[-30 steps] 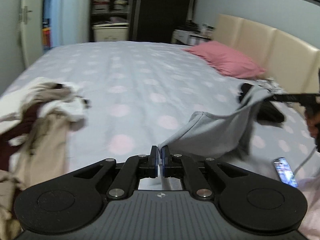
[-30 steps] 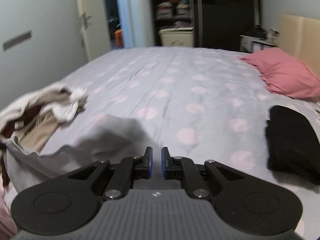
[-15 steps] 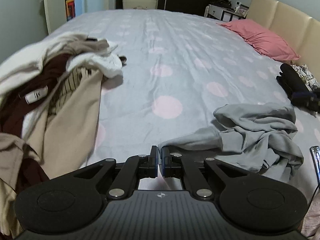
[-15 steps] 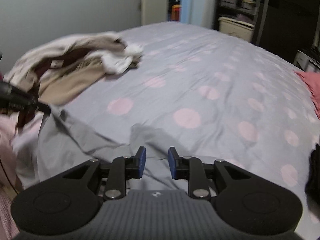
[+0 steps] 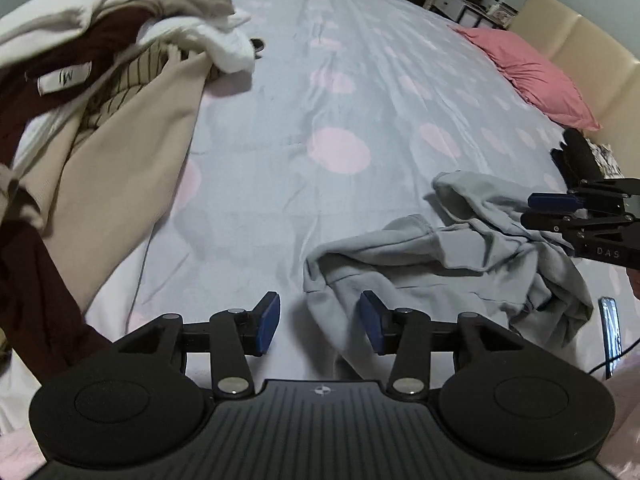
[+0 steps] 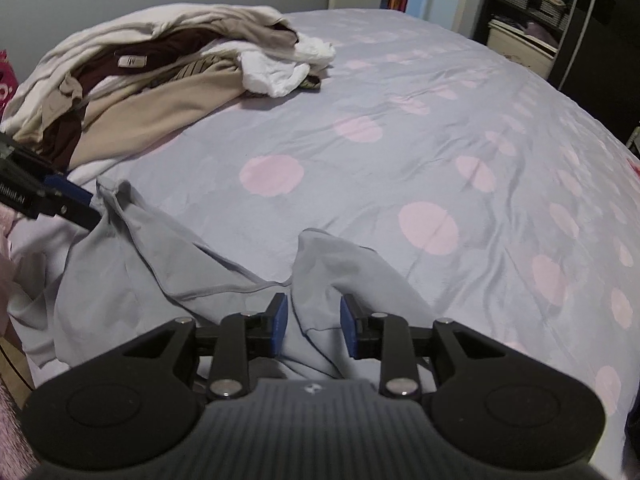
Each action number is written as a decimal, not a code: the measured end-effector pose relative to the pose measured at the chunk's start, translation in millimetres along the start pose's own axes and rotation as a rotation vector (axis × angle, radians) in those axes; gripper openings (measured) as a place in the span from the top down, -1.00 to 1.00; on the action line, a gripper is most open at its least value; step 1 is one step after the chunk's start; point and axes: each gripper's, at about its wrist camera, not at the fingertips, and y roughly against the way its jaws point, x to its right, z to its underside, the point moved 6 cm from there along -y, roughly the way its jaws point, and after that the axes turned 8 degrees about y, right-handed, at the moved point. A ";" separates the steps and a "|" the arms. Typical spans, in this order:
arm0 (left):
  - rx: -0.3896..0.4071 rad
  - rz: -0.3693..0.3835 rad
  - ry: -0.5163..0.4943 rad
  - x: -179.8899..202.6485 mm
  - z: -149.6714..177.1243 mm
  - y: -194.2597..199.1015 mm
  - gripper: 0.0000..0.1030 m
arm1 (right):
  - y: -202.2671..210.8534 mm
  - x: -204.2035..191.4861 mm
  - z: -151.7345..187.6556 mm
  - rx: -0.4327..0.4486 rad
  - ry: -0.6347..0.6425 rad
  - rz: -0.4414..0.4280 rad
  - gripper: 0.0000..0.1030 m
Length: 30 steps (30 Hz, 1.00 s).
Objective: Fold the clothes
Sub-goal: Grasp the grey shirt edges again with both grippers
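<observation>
A light grey garment [image 5: 440, 256] lies crumpled on the dotted bedsheet [image 5: 340, 92]. My left gripper [image 5: 320, 322] hangs low over its near corner. Its jaws are opening, and the cloth corner lies loose between the blue pads without being pinched. In the left wrist view my right gripper [image 5: 530, 211] comes in from the right over the garment's far end. In the right wrist view the right gripper [image 6: 313, 325] is opening too, with a raised fold of the grey garment [image 6: 320, 276] between its pads, not clamped. The left gripper [image 6: 92, 210] shows at the left edge there.
A heap of white, beige and maroon clothes [image 5: 100, 80] [image 6: 160, 68] fills the bed's left side. A pink pillow [image 5: 532, 76] and a black garment [image 5: 576, 156] lie near the beige headboard [image 5: 580, 40]. A phone [image 5: 610, 320] with a cable rests by the garment.
The grey garment, first held stretched in the air between both grippers, now lies on the bed. Both grippers came down and their jaws opened off the cloth.
</observation>
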 end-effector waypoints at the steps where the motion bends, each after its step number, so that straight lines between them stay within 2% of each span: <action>1: -0.005 0.011 0.019 -0.5 -1.0 -2.9 0.19 | -3.0 -0.7 0.9 -0.006 0.002 -0.006 0.21; 5: -0.022 0.061 0.114 -4.6 -6.7 -14.2 0.19 | -17.7 -2.1 7.6 -0.042 0.006 -0.008 0.20; 8: -0.029 0.070 0.156 -7.6 -9.8 -21.7 0.23 | -26.8 0.9 11.5 -0.056 0.000 0.007 0.30; 9: -0.024 0.069 0.159 -7.9 -10.5 -23.2 0.25 | -28.3 2.5 11.6 -0.060 0.000 0.016 0.59; 10: -0.020 0.069 0.158 -7.5 -11.0 -24.5 0.32 | -29.2 4.3 11.6 -0.063 -0.002 0.023 0.71; 12: -0.011 0.075 0.142 -3.3 -11.4 -26.0 0.45 | -25.2 10.0 9.4 -0.057 -0.019 0.043 0.79; 13: -0.009 0.078 0.133 -0.9 -11.7 -26.6 0.63 | -20.6 13.7 7.4 -0.045 -0.026 0.061 0.82; 15: -0.003 0.072 0.110 3.9 -12.2 -26.6 0.82 | -7.3 23.2 3.3 -0.008 -0.051 0.104 0.83; 17: 0.014 0.061 0.094 7.0 -13.7 -24.6 0.87 | 9.5 38.5 0.0 0.038 -0.106 0.151 0.84; 23: 0.143 0.062 0.106 11.8 -30.5 -0.1 0.91 | 71.2 90.3 8.4 0.170 -0.320 0.274 0.85; 30: 0.374 0.118 0.087 29.8 -63.9 54.8 0.92 | 163.5 109.4 21.8 0.340 -0.370 0.509 0.87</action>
